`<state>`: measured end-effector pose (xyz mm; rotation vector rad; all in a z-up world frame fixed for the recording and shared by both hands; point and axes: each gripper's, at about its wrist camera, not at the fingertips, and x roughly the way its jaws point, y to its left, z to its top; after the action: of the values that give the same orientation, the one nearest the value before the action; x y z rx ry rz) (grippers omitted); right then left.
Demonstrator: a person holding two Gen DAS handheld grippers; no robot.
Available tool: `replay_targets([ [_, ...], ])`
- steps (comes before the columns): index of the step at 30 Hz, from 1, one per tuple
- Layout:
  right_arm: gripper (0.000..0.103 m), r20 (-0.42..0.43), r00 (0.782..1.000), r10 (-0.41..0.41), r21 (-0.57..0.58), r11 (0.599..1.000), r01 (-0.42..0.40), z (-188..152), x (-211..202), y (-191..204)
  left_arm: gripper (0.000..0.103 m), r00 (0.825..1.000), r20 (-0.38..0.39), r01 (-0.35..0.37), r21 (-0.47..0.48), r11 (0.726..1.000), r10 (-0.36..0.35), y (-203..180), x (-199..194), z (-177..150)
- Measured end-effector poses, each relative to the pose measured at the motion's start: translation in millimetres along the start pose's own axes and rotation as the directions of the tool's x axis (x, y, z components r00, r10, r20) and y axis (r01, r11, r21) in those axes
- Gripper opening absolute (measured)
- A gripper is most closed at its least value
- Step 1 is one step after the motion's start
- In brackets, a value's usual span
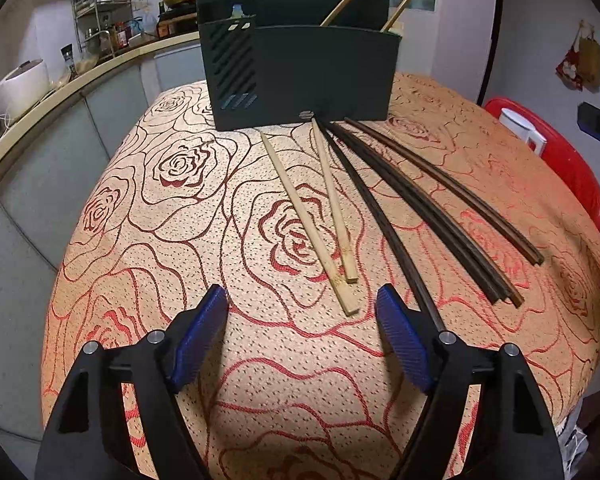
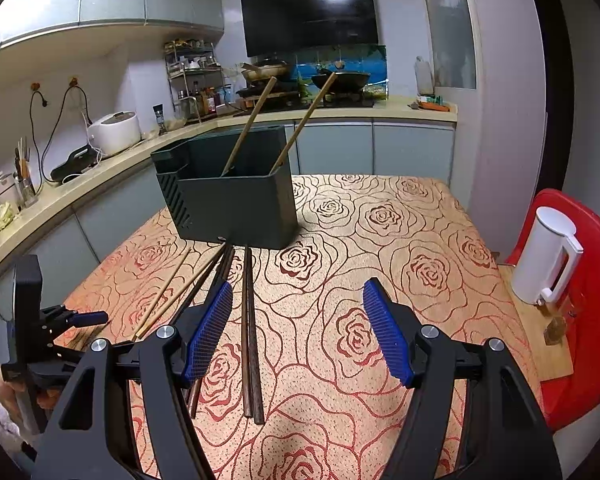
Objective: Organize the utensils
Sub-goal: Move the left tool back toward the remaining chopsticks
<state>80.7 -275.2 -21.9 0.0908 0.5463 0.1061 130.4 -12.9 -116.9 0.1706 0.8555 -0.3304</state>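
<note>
The dark utensil holder (image 1: 304,76) is standing on the rose-patterned tablecloth (image 1: 148,208), and everything else is lying in relation to it. Two light bamboo chopsticks (image 1: 404,0) are already leaning inside its right-hand compartment, so the sorting is under way but far from finished, judging by what is still lying loose on the cloth.

Going left to right in front of the holder: a pair of pale bamboo chopsticks (image 1: 312,220) is fanning out from its front edge toward the camera, then a bundle of dark wooden chopsticks (image 1: 420,208) is spreading away from the same edge to the right.

The left gripper (image 1: 302,338) is hovering low over the cloth on the near side of the holder, its blue pads standing apart with nothing between them — the near ends of the pale pair are lying just ahead of the gap, the closest dark stick passing behind its right pad.

The right gripper (image 2: 298,334) is also spread and empty; two dark chopsticks (image 2: 250,332) are running from the holder's front edge into its gap, nearer its left pad.
</note>
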Motion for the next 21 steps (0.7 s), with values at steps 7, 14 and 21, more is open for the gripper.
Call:
replay_targets([
  [7,0.066,-0.024,1.000,-0.002,0.001,1.000,0.002,-9,7,-3,0.065,1.000,-0.004,-0.022,0.002,1.000,0.022,2,1,2],
  [14,0.060,-0.069,0.998,0.001,-0.011,1.000,-0.001,-22,11,-6,0.059,0.999,-0.006,-0.048,-0.043,0.998,0.048,21,-1,0],
  [21,0.045,-0.174,0.984,0.039,-0.090,0.994,-0.055,-51,22,5,0.059,0.999,0.004,-0.048,-0.047,0.998,0.048,25,-1,-1],
])
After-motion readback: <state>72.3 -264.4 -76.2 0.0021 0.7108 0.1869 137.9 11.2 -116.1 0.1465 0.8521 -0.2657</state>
